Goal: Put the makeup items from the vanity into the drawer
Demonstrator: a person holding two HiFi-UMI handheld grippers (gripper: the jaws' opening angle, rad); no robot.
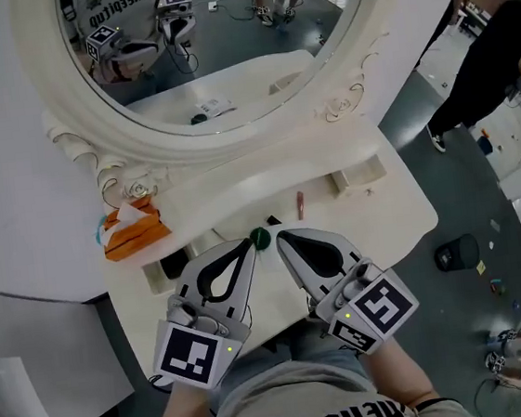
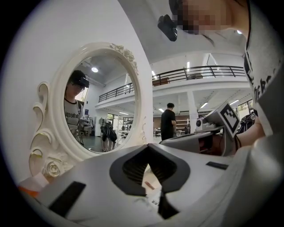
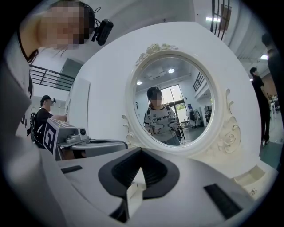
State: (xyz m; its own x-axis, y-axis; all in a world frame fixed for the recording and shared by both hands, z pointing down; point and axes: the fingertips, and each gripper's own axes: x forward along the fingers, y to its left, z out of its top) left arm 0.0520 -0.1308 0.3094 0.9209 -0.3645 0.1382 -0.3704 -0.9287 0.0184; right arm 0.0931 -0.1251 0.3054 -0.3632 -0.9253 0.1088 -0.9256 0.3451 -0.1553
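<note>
The left tongs and right tongs are both closed with nothing gripped, their tips pressed together in each gripper view. They lie side by side over the front of the white desk, angled in toward each other. A small round green item sits on the desk between the two tips; whether either tip touches it cannot be told. Just behind it and a little to the right lies a pink stick. An orange pack rests at the desk's left end, below the oval mirror.
</note>
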